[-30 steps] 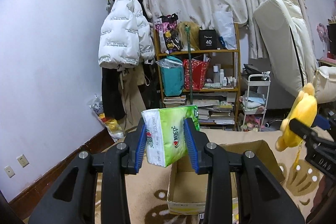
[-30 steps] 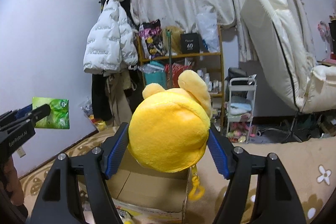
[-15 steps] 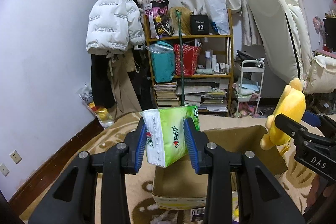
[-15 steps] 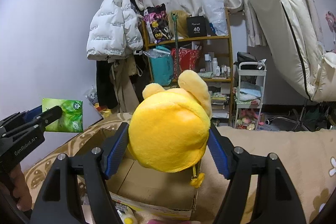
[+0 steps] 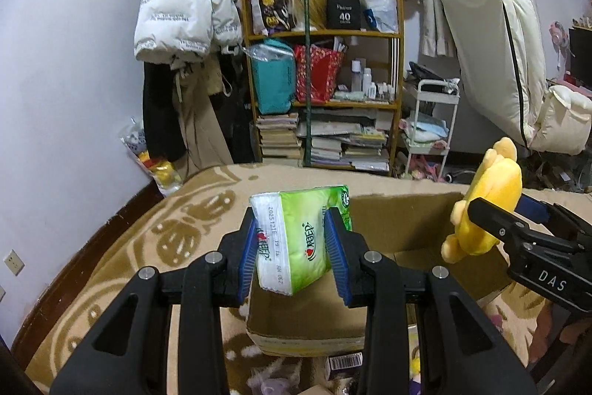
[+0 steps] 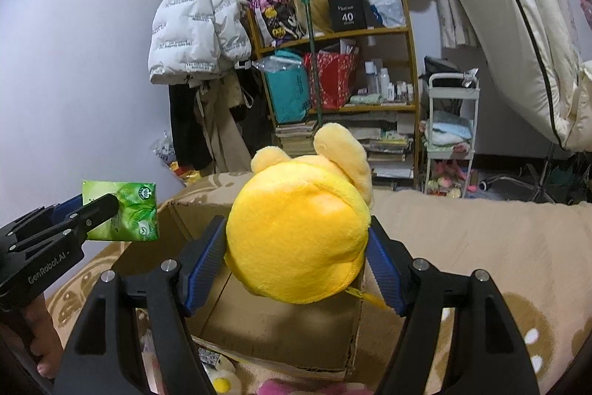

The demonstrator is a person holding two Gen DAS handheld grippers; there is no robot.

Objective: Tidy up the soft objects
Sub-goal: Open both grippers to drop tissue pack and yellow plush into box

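The left gripper [image 5: 294,252] has its fingers clenched on a green tissue pack [image 5: 299,239], held in the air above the near left part of an open cardboard box [image 5: 414,210]. The right gripper [image 6: 296,265] has its fingers clamped on either side of a round yellow plush toy [image 6: 299,239], which hangs over the same box, nearer its right wall. The box stands on a brown patterned blanket [image 5: 148,239] that covers what looks like a bed; a few more soft things, one pink and one white and yellow, lie just in front of the box's near wall.

The step in hand, as I read it, is the carry to the box: both soft items are lifted and positioned over the opening, neither yet inside. The next move calls for lowering each item past the rim and then releasing the fingers, with the two grippers kept apart so they do not knock together within the box. The plush toy is bulky and squashed by the grip, so it may spring out a little on release.
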